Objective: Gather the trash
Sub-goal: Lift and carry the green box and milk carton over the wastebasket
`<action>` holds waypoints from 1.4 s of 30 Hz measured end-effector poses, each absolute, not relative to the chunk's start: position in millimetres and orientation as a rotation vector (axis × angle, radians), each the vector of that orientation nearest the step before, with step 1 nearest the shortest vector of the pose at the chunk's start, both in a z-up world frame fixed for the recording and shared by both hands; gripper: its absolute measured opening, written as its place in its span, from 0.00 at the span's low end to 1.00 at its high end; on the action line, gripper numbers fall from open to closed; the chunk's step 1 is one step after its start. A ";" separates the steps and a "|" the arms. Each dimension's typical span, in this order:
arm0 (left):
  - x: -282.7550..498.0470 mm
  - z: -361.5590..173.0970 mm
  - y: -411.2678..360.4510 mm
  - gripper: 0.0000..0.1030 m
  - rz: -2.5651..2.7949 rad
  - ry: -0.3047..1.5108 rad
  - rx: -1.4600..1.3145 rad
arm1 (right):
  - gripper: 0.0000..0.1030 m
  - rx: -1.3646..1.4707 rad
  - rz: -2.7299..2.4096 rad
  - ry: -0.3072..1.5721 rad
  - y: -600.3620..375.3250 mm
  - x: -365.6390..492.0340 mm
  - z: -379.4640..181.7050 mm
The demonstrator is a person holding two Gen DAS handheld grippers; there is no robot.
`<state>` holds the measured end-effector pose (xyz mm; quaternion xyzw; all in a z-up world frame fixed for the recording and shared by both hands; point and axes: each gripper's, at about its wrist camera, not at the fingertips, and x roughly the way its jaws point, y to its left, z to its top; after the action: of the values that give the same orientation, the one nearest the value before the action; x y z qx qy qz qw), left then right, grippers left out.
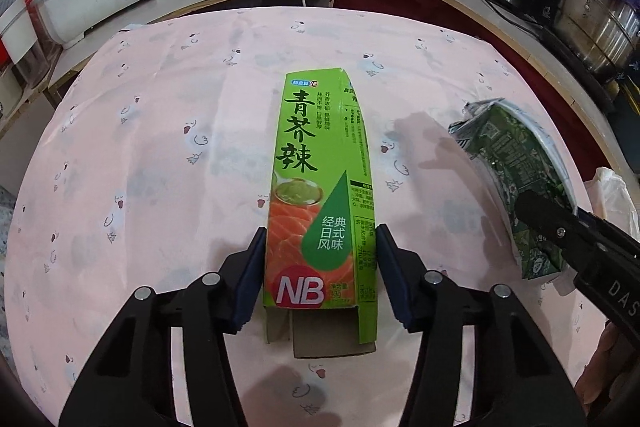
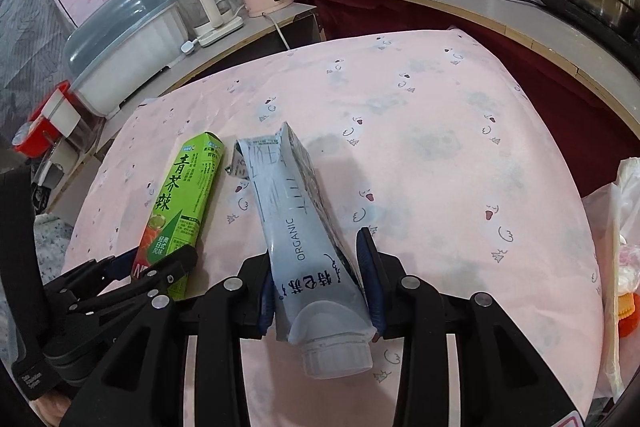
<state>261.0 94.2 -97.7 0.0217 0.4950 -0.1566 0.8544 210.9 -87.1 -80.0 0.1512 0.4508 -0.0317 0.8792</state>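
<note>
1. My left gripper (image 1: 320,267) straddles the near end of the green wasabi box (image 1: 320,195), which lies flat on the pink tablecloth (image 1: 160,147), lengthwise away from me. The blue pads (image 1: 250,279) sit at the box's two long sides; whether they are pressing or only just beside the card I cannot tell.
2. That box looks empty: the near flap hangs open and shows bare card. I judge it very light and easily crushed, so I would take it across the narrow width near this end, where the folded walls give some stiffness, and squeeze gently.
3. My right gripper (image 2: 320,283) is clamped on the flattened milk carton (image 2: 296,219), holding it above the cloth, with its white screw cap (image 2: 336,355) towards me.
4. The carton's coated skin looks slick and its body is already collapsed, so it is light but floppy; gripping just above the stiff spout seems soundest.
5. At the far right edge sits a white plastic bag (image 2: 624,219), probably where the trash goes.
</note>
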 end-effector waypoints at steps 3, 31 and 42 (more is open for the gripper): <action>250.9 -89.6 86.8 0.49 -0.344 1.031 0.034 | 0.33 0.333 -0.064 0.920 -93.3 202.8 -73.4; 148.4 -38.9 -20.5 0.49 -0.538 0.957 0.119 | 0.15 0.438 -0.185 0.800 -185.6 89.7 -39.8; 127.0 -25.1 -67.2 0.49 -0.604 0.925 0.169 | 0.15 0.477 -0.267 0.732 -233.1 55.4 -22.9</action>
<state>127.0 -67.2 -25.1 0.0800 0.4389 -0.2866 0.8478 55.4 -233.1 -22.9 0.2305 0.3535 -0.1290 0.8974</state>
